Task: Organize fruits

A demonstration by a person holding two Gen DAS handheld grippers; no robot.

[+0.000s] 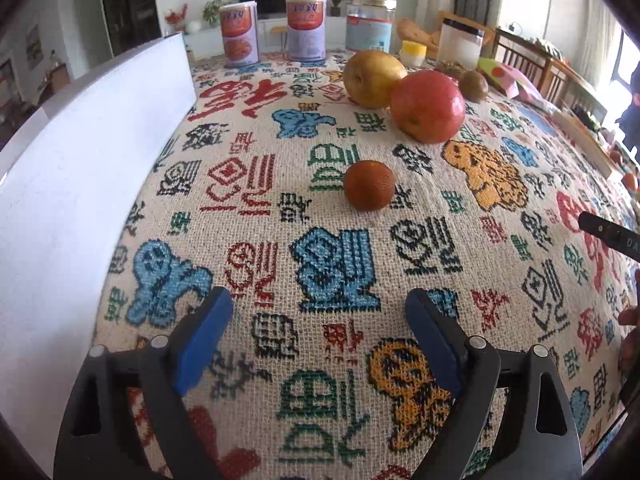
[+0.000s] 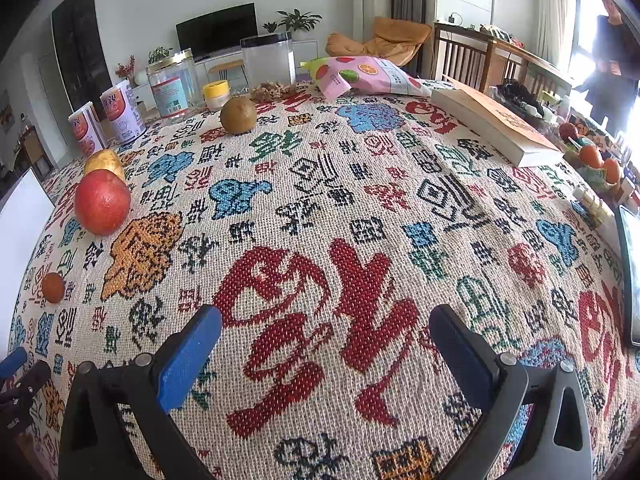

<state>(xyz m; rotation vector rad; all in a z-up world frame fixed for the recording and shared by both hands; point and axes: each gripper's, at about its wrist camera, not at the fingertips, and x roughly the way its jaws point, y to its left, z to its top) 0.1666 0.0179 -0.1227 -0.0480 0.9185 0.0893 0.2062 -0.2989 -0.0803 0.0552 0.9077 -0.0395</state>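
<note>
A small orange fruit (image 1: 369, 185) lies on the patterned tablecloth ahead of my left gripper (image 1: 320, 300), which is open and empty. Behind it sit a red apple (image 1: 427, 106), a yellow pear (image 1: 372, 78) and a brown kiwi (image 1: 473, 86). A white tray (image 1: 80, 184) stands at the left. In the right wrist view, my right gripper (image 2: 326, 320) is open and empty over the cloth; the apple (image 2: 102, 208), pear (image 2: 104, 164), small orange fruit (image 2: 53, 288) and kiwi (image 2: 238, 115) lie to the left and far side.
Two cans (image 1: 239, 34), a glass jar (image 1: 370, 24), a clear canister (image 2: 268, 62) and a small yellow-lidded jar (image 2: 216, 94) line the far edge. A snack bag (image 2: 360, 74), a book (image 2: 496, 126) and a fruit bowl (image 2: 592, 160) sit at the right.
</note>
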